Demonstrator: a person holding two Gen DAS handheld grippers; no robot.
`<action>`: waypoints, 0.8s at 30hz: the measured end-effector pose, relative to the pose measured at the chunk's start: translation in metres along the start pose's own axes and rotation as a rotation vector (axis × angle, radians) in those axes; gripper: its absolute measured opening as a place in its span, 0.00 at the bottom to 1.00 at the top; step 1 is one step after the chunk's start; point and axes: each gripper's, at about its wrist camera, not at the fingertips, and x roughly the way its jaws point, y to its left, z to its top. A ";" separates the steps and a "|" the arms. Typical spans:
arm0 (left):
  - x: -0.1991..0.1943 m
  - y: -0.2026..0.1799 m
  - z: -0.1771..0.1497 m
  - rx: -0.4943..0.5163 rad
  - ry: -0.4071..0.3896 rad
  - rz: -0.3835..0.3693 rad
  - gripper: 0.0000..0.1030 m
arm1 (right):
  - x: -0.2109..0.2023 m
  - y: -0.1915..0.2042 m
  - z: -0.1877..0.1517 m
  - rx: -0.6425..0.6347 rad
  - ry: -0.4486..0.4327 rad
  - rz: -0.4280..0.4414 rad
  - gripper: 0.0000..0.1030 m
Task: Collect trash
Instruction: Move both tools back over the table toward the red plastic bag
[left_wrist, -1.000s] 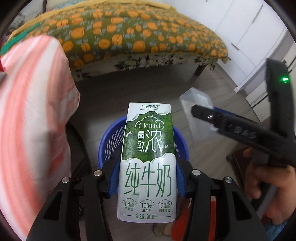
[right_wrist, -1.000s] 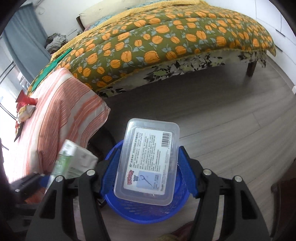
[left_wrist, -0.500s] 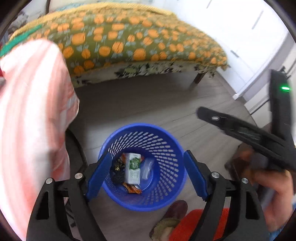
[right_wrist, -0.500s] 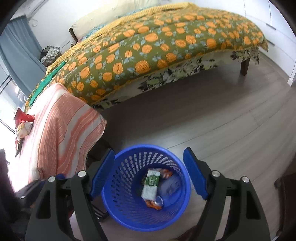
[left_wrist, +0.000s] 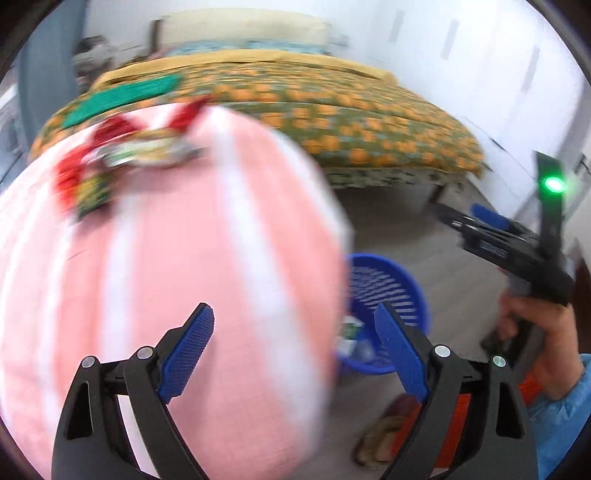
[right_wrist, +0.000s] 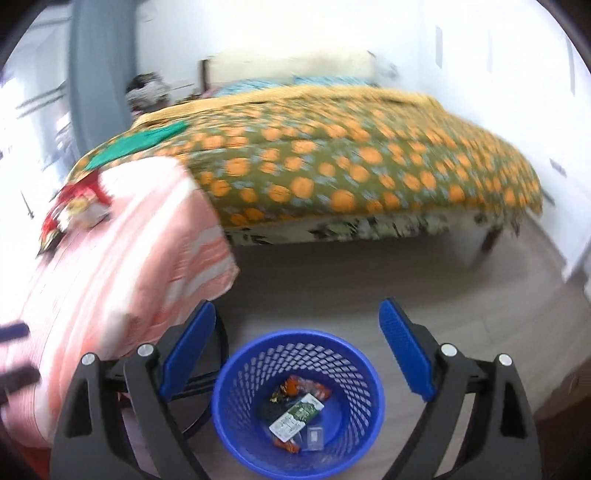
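A blue mesh basket (right_wrist: 258, 384) stands on the floor. Inside lie a green-and-white milk carton (right_wrist: 297, 416), a clear plastic box (right_wrist: 314, 437) and several wrappers. My right gripper (right_wrist: 295, 343) is open and empty above the basket. My left gripper (left_wrist: 293, 349) is open and empty over a pink striped cloth (left_wrist: 166, 258), with the basket (left_wrist: 391, 291) to its right. Red and yellow snack wrappers (left_wrist: 110, 162) lie at the cloth's far side; they also show in the right wrist view (right_wrist: 74, 206). The right gripper's body (left_wrist: 517, 254) shows at the right of the left wrist view.
A bed with an orange-flowered green cover (right_wrist: 351, 166) fills the back. White cupboard doors (left_wrist: 480, 74) line the right wall. Grey wood floor (right_wrist: 369, 280) lies between bed and basket. Something orange and a slipper (left_wrist: 384, 432) sit near the basket.
Both grippers opened and dropped the milk carton and the plastic box into the basket. The left gripper then swung left and up over the pink cloth; the right one tilted up.
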 end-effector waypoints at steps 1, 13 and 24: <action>-0.005 0.015 -0.005 -0.023 -0.006 0.019 0.85 | -0.002 0.014 -0.001 -0.024 -0.005 0.011 0.85; -0.047 0.147 -0.022 -0.189 -0.037 0.187 0.85 | -0.002 0.218 0.007 -0.249 0.082 0.274 0.85; -0.059 0.213 -0.013 -0.228 -0.044 0.262 0.85 | 0.048 0.281 0.012 -0.304 0.181 0.255 0.85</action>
